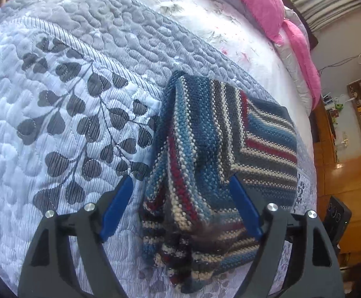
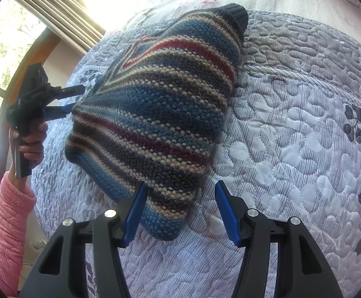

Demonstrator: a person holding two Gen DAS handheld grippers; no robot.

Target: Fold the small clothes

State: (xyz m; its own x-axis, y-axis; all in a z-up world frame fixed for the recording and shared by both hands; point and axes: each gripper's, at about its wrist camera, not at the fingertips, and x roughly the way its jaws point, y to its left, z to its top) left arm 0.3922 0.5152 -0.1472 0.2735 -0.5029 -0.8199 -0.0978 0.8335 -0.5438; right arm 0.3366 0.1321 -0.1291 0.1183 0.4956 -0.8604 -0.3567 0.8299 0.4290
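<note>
Both tongs sat released: left tongs [image 1: 180, 191] straddled the striped knit sweater [image 1: 220, 154] on the quilted bed [image 1: 63, 104], right tongs [image 2: 180, 193] hung just off its near corner. I'd pinch the corners evenly and fold slowly so the layers don't slide.

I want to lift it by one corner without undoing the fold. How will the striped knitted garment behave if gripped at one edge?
Probably floppy: the striped knitted garment already sags in soft folds on the quilted bedspread. The chunky knit looks thick, so likely grippy rather than slippery. Lifted from one corner, the layers would likely slide open; both open grippers, left gripper and right gripper, could share the load.
</note>
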